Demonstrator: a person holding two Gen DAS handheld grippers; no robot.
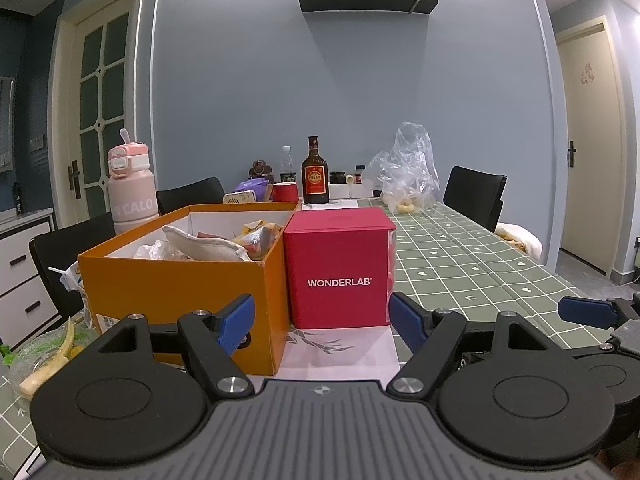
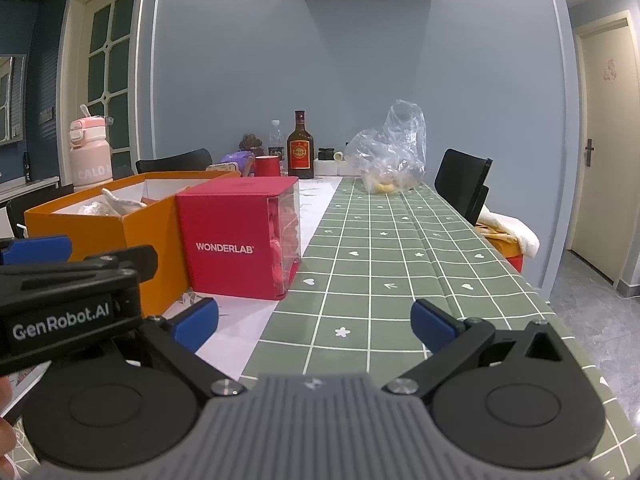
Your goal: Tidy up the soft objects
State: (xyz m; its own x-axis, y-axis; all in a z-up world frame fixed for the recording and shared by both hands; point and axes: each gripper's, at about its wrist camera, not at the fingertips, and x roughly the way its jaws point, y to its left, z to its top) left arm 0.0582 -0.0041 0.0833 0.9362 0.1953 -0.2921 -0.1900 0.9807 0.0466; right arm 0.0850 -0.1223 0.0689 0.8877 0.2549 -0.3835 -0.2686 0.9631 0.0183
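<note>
Two boxes: an orange box (image 1: 176,280) and a red WONDERLAB box (image 1: 339,268) stand touching side by side on the table (image 1: 480,272), the orange one to the left.
Table: green checked cloth, bare to the right of the boxes; a white mat (image 1: 340,344) lies under the red box.
Orange box: open-topped, holding the soft things, a pale cloth pouch (image 1: 204,244) and crumpled wrappers (image 1: 256,236) heaped inside; the pouch's long axis seems to run left to right.
Red box: its clear side panel, seen from the right wrist, shows pinkish soft items (image 2: 286,236) inside.
Left gripper (image 1: 322,316): jaws spread wide and empty, the red box dead ahead between them, the orange box ahead and left.
Right gripper (image 2: 314,322): jaws likewise parted, nothing held, facing bare cloth; both boxes lie ahead to its left.
Key relation: the left hand's gripper looks nearer the boxes, so it is probably better placed for the next reach.
</note>
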